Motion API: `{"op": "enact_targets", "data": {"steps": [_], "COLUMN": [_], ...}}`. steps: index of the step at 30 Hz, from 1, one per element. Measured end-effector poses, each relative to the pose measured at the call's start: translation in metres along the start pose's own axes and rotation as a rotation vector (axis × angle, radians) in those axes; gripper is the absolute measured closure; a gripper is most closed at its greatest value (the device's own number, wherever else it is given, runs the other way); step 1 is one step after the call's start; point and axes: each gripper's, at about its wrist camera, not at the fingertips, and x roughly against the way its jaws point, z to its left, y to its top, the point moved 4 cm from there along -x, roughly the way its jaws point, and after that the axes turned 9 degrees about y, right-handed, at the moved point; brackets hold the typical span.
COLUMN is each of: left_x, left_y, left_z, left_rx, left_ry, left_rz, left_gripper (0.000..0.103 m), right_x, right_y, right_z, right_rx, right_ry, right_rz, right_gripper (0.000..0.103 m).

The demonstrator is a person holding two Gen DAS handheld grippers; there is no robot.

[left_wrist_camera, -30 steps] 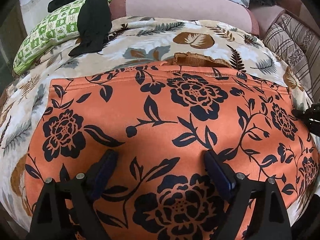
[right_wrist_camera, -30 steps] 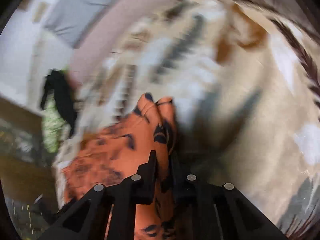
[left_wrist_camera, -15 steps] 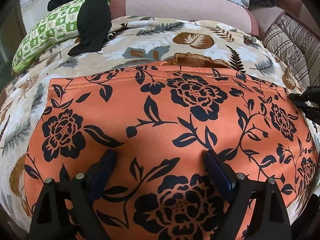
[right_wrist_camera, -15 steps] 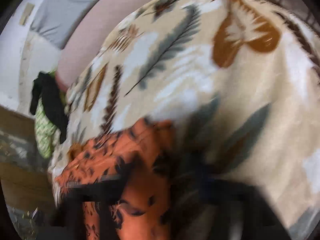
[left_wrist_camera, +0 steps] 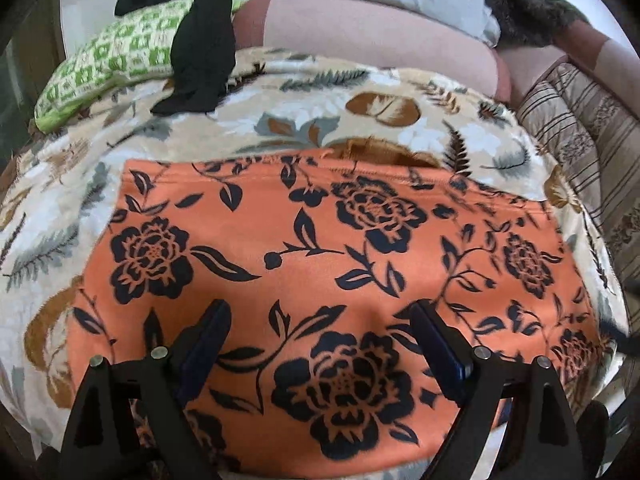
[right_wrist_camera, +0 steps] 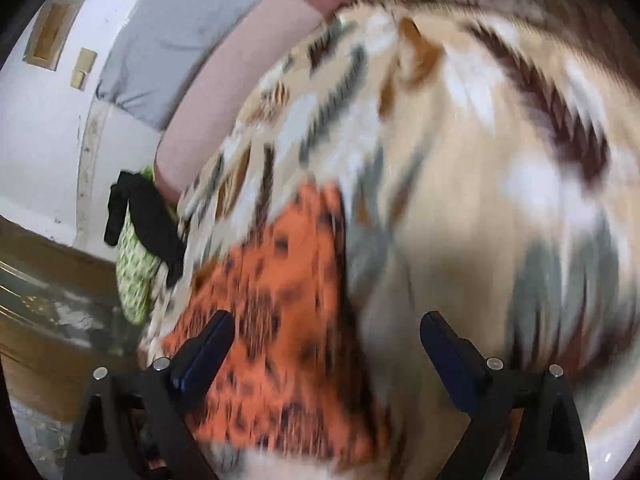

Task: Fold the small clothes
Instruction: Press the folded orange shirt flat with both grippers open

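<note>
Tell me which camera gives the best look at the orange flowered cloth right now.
The left wrist view. There the orange flowered cloth lies spread flat and sharp on the leaf-print blanket, with nearly its whole outline showing. The right wrist view catches only one blurred end of it, seen at a slant.

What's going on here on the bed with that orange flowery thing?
A person with a handheld gripper in each hand is folding an orange floral garment spread flat on a leaf-print blanket. The left gripper is open over the garment's near part, holding nothing. The right gripper is also open, over the garment's edge, though that view is blurred by motion. A black garment lies across a green patterned pillow farther back.
</note>
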Motion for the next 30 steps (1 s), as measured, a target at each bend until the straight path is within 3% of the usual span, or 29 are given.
{"op": "enact_targets", "data": {"steps": [3, 6, 12, 13, 14, 16, 21, 24, 25, 27, 28, 29, 30], "left_x": [0.009, 0.003, 0.003, 0.004, 0.004, 0.004, -0.002, 0.012, 0.012, -0.001, -0.017, -0.028, -0.036], "left_y": [-0.003, -0.006, -0.013, -0.013, -0.011, -0.01, -0.014, -0.007, -0.005, -0.007, -0.014, -0.017, -0.022], "left_z": [-0.003, -0.011, -0.008, -0.007, -0.005, -0.005, -0.012, -0.008, -0.007, -0.004, -0.003, -0.004, -0.007], "left_rx": [-0.014, -0.031, -0.021, -0.016, -0.009, 0.001, -0.029, -0.013, -0.018, -0.034, -0.05, -0.069, -0.103], "left_ry": [-0.008, -0.011, -0.005, -0.004, 0.0, -0.006, -0.006, -0.002, 0.008, 0.041, 0.066, 0.079, 0.091], "left_rz": [-0.028, -0.003, 0.011, 0.007, 0.006, 0.002, 0.025, -0.053, -0.069, -0.021, 0.046, 0.086, 0.085], "left_gripper": [0.012, 0.012, 0.012, 0.012, 0.012, 0.012, 0.012, 0.012, 0.012, 0.012, 0.012, 0.011, 0.011], "right_x": [0.012, 0.005, -0.029, -0.028, -0.024, -0.024, -0.039, -0.039, -0.043, -0.05, -0.048, -0.048, -0.05], "right_y": [-0.05, -0.081, -0.072, -0.069, -0.062, -0.055, -0.055, -0.05, -0.049, -0.048, -0.045, -0.042, -0.038], "right_z": [-0.006, -0.008, -0.026, -0.021, -0.014, -0.01, -0.019, -0.01, -0.012, -0.016, -0.017, -0.012, -0.005], "right_rx": [-0.09, -0.143, -0.334, -0.322, -0.274, -0.266, -0.303, -0.254, -0.244, -0.28, -0.277, -0.253, -0.208], "right_ry": [0.09, 0.141, 0.147, 0.161, 0.167, 0.158, 0.153, 0.15, 0.136, 0.138, 0.137, 0.132, 0.114], "right_rz": [-0.023, 0.017, -0.008, -0.033, -0.068, -0.081, -0.041, -0.066, -0.066, -0.08, -0.081, -0.081, -0.077], "right_gripper": [0.008, 0.009, 0.009, 0.012, 0.035, 0.056, 0.055, 0.044, 0.036, 0.034, 0.034, 0.037, 0.048]}}
